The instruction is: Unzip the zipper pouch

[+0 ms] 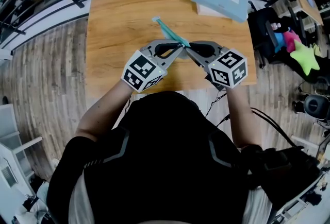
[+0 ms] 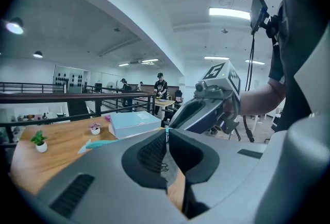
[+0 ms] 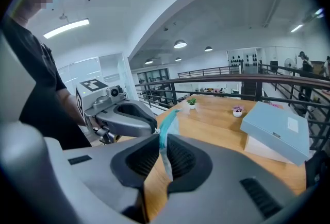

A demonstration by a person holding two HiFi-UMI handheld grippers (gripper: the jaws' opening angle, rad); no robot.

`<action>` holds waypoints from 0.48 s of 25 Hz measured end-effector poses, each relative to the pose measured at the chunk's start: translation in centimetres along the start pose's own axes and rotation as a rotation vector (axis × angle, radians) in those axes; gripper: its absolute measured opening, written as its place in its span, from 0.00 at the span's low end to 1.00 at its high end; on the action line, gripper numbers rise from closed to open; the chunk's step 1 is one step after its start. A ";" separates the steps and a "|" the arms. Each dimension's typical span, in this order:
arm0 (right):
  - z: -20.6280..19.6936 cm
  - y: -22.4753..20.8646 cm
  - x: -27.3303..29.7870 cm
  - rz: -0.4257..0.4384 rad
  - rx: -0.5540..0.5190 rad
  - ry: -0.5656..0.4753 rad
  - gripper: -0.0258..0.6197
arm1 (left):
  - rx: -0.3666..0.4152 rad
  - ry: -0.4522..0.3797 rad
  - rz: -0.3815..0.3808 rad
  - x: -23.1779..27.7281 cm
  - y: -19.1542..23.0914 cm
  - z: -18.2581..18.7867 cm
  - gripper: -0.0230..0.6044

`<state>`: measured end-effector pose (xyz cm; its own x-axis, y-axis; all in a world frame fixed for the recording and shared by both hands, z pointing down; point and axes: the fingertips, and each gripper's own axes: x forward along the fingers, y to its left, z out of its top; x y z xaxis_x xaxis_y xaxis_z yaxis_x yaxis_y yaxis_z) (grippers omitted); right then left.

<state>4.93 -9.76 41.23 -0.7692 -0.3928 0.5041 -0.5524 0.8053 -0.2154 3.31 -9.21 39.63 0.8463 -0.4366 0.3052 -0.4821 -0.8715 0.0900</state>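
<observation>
Status: grip set up, unzip not started afaict.

- Zipper pouch (image 1: pixel 167 30): teal, seen edge-on, held between both grippers over the near edge of the table (image 1: pixel 118 27). Far end points away from the person. Can't tell if that end touches the wood.
- Right gripper (image 3: pixel 161 138): jaws narrow, clamped on the pouch. Fabric runs up betw the pads and out past the tips, so this is the anchor side.
- Left gripper (image 2: pixel 167 133): jaws pinched nearly together, only a sliver of teal at the tips. Prob the pull tab or a pouch edge, too small to say which.
- The two tips sit just beside each other at the pouch's near end.

Done: pouch picked up, both sides gripped.
Left: the whole pull. No open gap shows along the pouch and the slider pos isn't visible, so I read it as still zipped.
Next, imo: left draws along the zip line while right holds. Slip risk, since the left bite is tiny.
</observation>
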 end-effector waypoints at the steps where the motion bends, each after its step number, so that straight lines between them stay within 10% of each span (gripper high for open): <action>1: 0.0 0.0 0.0 0.003 0.000 -0.002 0.12 | 0.001 0.000 0.000 -0.1 0.0 0.0 0.10; 12: 0.1 -0.1 0.4 0.035 -0.031 -0.006 0.12 | -0.058 0.009 0.063 -0.9 1.9 -0.1 0.09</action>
<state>4.65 -10.05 41.35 -0.7898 -0.3666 0.4917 -0.5149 0.8319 -0.2068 1.60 -10.46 39.62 0.8121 -0.4875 0.3208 -0.5465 -0.8281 0.1247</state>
